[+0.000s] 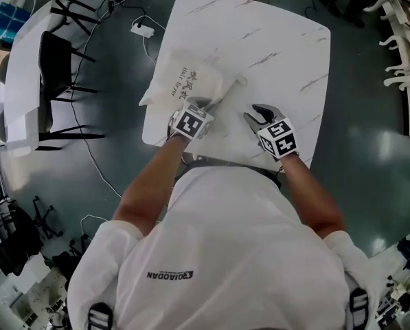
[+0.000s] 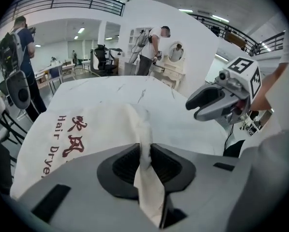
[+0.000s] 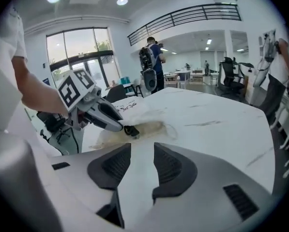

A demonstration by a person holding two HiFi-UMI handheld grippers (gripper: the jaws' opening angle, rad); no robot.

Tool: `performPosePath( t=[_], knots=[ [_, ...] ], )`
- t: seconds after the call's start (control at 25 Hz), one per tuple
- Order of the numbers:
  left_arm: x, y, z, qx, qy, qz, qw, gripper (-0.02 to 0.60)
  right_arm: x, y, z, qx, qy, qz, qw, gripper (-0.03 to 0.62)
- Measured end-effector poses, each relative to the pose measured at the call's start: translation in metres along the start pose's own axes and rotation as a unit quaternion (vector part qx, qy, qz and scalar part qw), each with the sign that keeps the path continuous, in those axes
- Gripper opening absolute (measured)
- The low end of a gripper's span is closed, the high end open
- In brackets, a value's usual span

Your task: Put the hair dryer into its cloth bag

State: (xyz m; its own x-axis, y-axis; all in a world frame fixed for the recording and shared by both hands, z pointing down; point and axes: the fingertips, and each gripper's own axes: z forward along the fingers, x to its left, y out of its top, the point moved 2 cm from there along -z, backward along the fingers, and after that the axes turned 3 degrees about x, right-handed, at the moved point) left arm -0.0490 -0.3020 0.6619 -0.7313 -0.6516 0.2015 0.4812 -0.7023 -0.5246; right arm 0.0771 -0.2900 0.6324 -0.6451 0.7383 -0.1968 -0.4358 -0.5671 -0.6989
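Clamping left tool [image 2: 145, 161]: jaws pressed on a raised fold of the cloth bag [image 1: 184, 81].
Right tool [image 3: 142, 164]: jaws apart, nothing between them; held above the counter [image 1: 280, 53], just right of the bag.
Cloth bag: lying on the counter's left near part, red lettering upward.

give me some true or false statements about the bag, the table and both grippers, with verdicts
1. The left gripper pinches a fold of the cloth bag. True.
2. The right gripper also grips the bag. False: its jaws stand apart with nothing between them.
3. The bag lies on a white marbled table. True.
4. The print on the bag is blue. False: it is dark red.
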Motion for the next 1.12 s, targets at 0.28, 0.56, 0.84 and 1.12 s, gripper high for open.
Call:
performPosePath(
  t=[0.28, 0.56, 0.84, 1.12],
  knots=[
    [0.002, -0.006, 0.030, 0.011, -0.006, 0.032, 0.9994, 0.152, 0.000, -0.012, -0.047, -0.024, -0.054, 0.061, 0.996, 0.167],
    [0.000, -0.014, 0.031, 0.003, -0.029, 0.070, 0.9971, 0.177, 0.024, -0.014, -0.059, -0.041, -0.097, 0.105, 0.989, 0.167],
    [-0.013, -0.015, -0.003, -0.028, -0.071, 0.078, 0.9940, 0.192, 0.055, -0.010, -0.067, -0.062, -0.127, 0.131, 0.981, 0.166],
    [-0.027, -0.028, -0.058, -0.074, -0.101, 0.045, 0.9911, 0.093, 0.082, -0.005, -0.070, -0.098, -0.122, 0.149, 0.976, 0.153]
  ],
)
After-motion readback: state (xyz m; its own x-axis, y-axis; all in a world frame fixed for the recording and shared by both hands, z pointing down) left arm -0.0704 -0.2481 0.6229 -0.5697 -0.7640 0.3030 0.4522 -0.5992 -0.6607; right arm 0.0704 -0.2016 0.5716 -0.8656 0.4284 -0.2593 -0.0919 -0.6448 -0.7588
